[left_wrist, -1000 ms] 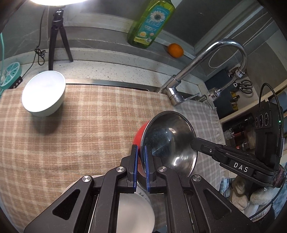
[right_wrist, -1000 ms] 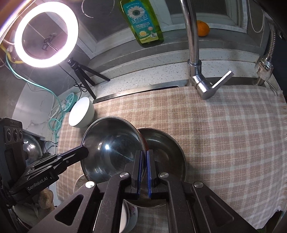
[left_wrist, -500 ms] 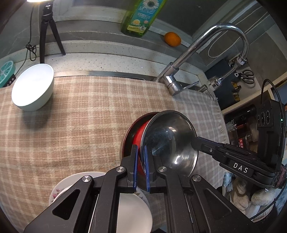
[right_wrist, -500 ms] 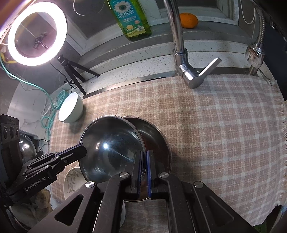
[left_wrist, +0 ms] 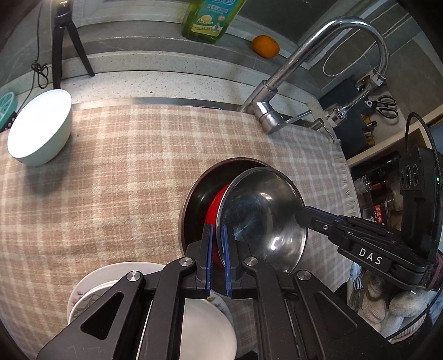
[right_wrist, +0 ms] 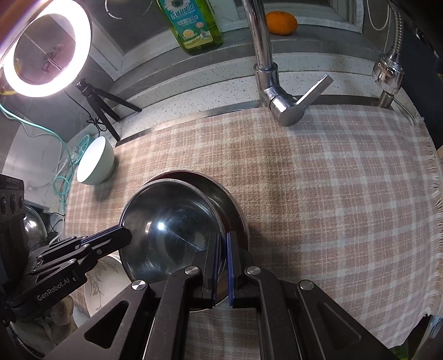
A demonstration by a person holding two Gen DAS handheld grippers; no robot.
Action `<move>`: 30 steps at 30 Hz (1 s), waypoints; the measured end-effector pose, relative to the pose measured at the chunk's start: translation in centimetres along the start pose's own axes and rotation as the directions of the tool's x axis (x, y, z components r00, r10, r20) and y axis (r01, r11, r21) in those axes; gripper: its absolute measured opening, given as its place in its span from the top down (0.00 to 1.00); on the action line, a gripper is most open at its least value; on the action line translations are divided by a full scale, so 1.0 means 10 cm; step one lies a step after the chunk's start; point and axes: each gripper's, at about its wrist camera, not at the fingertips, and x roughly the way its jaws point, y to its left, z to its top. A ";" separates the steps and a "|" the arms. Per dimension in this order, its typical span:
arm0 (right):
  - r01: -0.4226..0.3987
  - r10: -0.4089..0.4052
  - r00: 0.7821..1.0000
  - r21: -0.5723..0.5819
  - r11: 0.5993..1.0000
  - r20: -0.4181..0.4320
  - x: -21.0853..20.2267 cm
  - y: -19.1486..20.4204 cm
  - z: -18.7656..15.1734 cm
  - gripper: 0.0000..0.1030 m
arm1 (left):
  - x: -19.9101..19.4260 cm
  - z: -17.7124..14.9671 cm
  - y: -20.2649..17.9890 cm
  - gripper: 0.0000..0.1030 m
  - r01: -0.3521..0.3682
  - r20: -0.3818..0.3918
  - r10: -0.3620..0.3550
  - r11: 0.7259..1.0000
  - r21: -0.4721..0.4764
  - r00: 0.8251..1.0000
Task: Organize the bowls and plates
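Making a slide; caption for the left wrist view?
Both grippers pinch a steel bowl by its rim above a larger bowl on checked cloth.

The green bottle (left_wrist: 210, 19) loses its top to the upper edge in both wrist views. The left gripper (left_wrist: 217, 260) covers much of the white plates (left_wrist: 210, 329) at the cloth's near edge, and the bottom edge cuts them too. The steel bowl (left_wrist: 263, 221) masks most of the dark bowl (left_wrist: 193, 205) beneath; whether the two touch is unclear. The ring light (right_wrist: 45, 49) is clipped at the left edge.
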 end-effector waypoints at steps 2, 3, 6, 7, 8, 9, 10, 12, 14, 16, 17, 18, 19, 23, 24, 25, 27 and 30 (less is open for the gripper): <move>0.002 -0.002 1.000 -0.001 1.000 -0.004 0.02 0.00 -0.01 0.95 | 0.02 0.00 0.00 0.95 -0.003 -0.004 0.003 1.000 0.000 1.000; 0.003 -0.003 1.000 -0.002 1.000 -0.005 0.04 0.00 -0.01 0.95 | 0.03 0.00 0.00 0.95 -0.005 -0.007 0.005 1.000 -0.001 1.000; 0.008 -0.008 1.000 -0.002 1.000 -0.008 0.07 0.00 -0.01 0.95 | 0.06 -0.01 0.01 0.95 -0.011 -0.011 0.011 1.000 -0.001 1.000; 0.011 -0.011 1.000 -0.002 1.000 -0.010 0.08 -0.01 -0.01 0.95 | 0.07 -0.01 0.00 0.95 -0.014 -0.013 0.014 1.000 0.002 1.000; 0.012 -0.012 1.000 -0.002 1.000 -0.010 0.08 0.00 -0.02 0.95 | 0.07 -0.01 0.00 0.95 -0.015 -0.014 0.015 1.000 0.004 1.000; 0.013 -0.013 1.000 -0.002 1.000 -0.012 0.10 0.00 -0.02 0.95 | 0.08 -0.01 0.00 0.95 -0.016 -0.015 0.016 1.000 0.003 1.000; 0.015 -0.015 1.000 -0.004 1.000 -0.011 0.10 -0.01 -0.02 0.95 | 0.08 -0.01 0.00 0.95 -0.017 -0.015 0.017 1.000 0.003 1.000; 0.019 -0.020 1.000 -0.007 1.000 -0.011 0.12 -0.01 -0.02 0.95 | 0.09 -0.01 0.00 0.95 -0.018 -0.017 0.018 1.000 0.004 1.000; 0.021 -0.021 1.000 -0.004 1.000 -0.013 0.13 -0.02 -0.01 0.95 | 0.10 -0.01 0.00 0.95 -0.022 -0.016 0.022 1.000 0.007 1.000; 0.025 -0.025 1.000 -0.004 1.000 -0.014 0.15 -0.02 -0.01 0.95 | 0.11 0.00 0.00 0.95 -0.025 -0.016 0.025 1.000 0.011 1.000; 0.026 -0.026 1.000 -0.004 1.000 -0.016 0.16 -0.02 -0.01 0.95 | 0.11 0.00 0.00 0.95 -0.026 -0.016 0.026 1.000 0.012 1.000; 0.026 -0.026 1.000 -0.004 1.000 -0.016 0.16 -0.02 -0.02 0.95 | 0.11 0.00 0.00 0.95 -0.028 -0.017 0.028 1.000 0.014 0.999; 0.026 -0.026 1.000 -0.005 1.000 -0.017 0.16 -0.02 -0.02 0.95 | 0.12 0.00 0.00 0.95 -0.029 -0.017 0.029 0.999 0.014 0.999; 0.028 -0.029 0.999 -0.005 1.000 -0.019 0.19 0.00 -0.01 0.95 | 0.14 0.00 0.01 0.95 -0.031 -0.019 0.032 0.999 0.010 0.999; 0.030 -0.031 0.999 -0.006 1.000 -0.020 0.20 0.00 -0.01 0.95 | 0.14 -0.01 0.02 0.95 -0.032 -0.022 0.032 0.999 0.010 0.999; 0.032 -0.032 0.999 -0.006 0.999 -0.020 0.20 0.00 -0.01 0.95 | 0.15 -0.01 0.02 0.95 -0.034 -0.023 0.035 0.999 0.011 0.999; 0.033 -0.033 0.999 -0.009 0.999 -0.021 0.21 0.00 0.00 0.95 | 0.17 -0.01 0.02 0.95 -0.039 -0.026 0.040 0.999 0.013 0.999; 0.035 -0.035 0.999 -0.012 0.999 -0.021 0.23 0.01 0.01 0.95 | 0.19 -0.01 0.04 0.95 -0.041 -0.030 0.041 0.999 0.009 0.999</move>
